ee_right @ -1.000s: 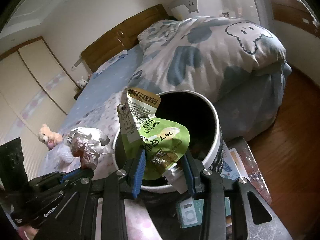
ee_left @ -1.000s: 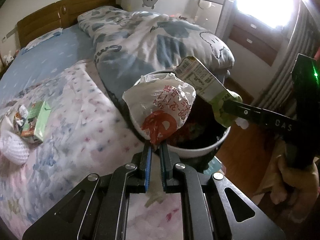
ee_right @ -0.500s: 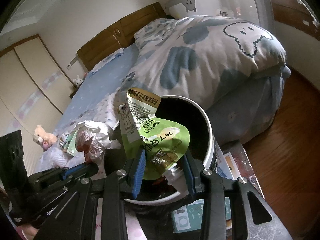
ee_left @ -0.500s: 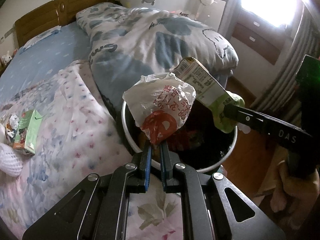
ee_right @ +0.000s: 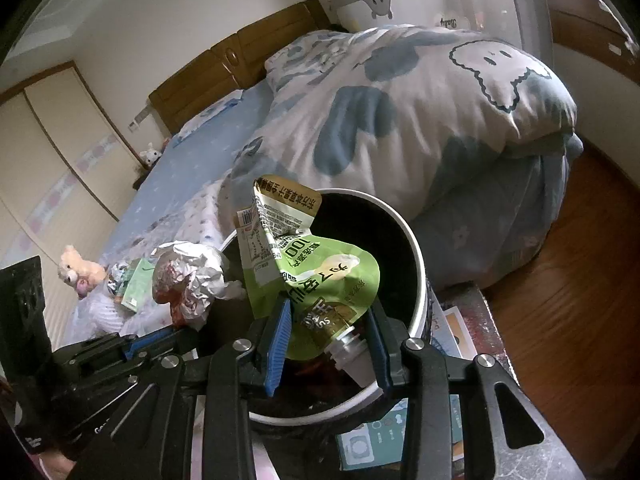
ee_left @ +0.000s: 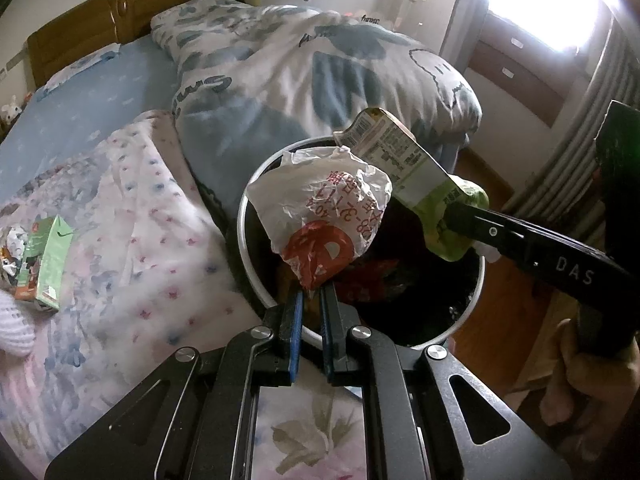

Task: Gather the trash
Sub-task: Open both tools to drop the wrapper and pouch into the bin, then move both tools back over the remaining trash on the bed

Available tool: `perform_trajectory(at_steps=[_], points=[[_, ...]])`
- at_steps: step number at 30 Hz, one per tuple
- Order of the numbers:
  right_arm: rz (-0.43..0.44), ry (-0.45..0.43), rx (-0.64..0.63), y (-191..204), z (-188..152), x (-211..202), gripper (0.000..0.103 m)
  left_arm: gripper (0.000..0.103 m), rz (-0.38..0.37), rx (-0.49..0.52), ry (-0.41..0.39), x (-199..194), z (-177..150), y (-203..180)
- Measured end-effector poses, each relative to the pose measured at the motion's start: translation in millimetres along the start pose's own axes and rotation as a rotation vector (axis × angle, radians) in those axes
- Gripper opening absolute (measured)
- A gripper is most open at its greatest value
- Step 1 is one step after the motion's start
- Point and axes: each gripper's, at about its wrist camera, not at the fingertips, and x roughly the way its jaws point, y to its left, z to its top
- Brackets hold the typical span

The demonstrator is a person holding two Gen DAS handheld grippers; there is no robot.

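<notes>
My left gripper is shut on a crumpled white and red wrapper and holds it over the white-rimmed trash bin. My right gripper is shut on a green spouted drink pouch and holds it over the same bin. The pouch also shows in the left wrist view, held from the right. The wrapper shows in the right wrist view at the bin's left rim. The bin holds dark and red trash.
A green carton and other small trash lie on the floral bedspread at the left. A blue and white quilt is piled behind the bin. Wooden floor lies to the right. Papers lie under the bin.
Both grippers have moved further over the bin with their trash still held. The wrapper now hangs above the bin's opening instead of its near rim.
</notes>
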Motion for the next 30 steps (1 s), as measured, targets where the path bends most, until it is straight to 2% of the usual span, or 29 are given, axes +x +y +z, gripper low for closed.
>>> perform_trajectory(at_steps=[2,5,7,8,9,10,16,18,24,30], points=[[-0.003,-0.001,0.000,-0.2,0.9,0.9,0.037,0.008,-0.001,-0.008,0.001,0.7,1.1,0.6],[-0.007,0.002,-0.003,0.1,2.2,2.8,0.039,0.014,0.004,-0.004,0.002,0.3,1.6,0.5],[-0.004,0.003,0.001,-0.4,3.1,3.4,0.042,0.040,0.006,-0.012,-0.003,-1.1,0.8,2.0],[0.003,0.002,0.002,-0.3,3.1,2.9,0.050,0.044,0.012,-0.017,-0.011,-2.6,-0.2,3.1],[0.007,-0.001,0.001,0.0,3.1,2.3,0.060,0.045,0.019,-0.020,-0.019,-4.7,-2.0,4.4],[0.006,-0.009,-0.002,0.8,2.9,0.8,0.064,0.045,0.022,-0.022,-0.020,-6.0,-3.6,5.6],[0.026,-0.034,0.014,2.4,-2.2,-7.3,0.069,0.054,0.076,-0.045,-0.030,-19.2,-28.3,20.1],[0.036,-0.044,0.014,5.6,-5.5,-10.2,0.078,0.055,0.085,-0.064,-0.031,-24.5,-37.0,27.9],[0.070,-0.043,0.024,21.5,-18.7,-11.6,0.084,0.060,0.109,-0.156,-0.036,-44.0,-64.4,56.9],[0.103,-0.025,-0.001,48.0,-31.6,-9.9,0.085,0.061,0.135,-0.259,-0.054,-64.9,-88.8,89.9]])
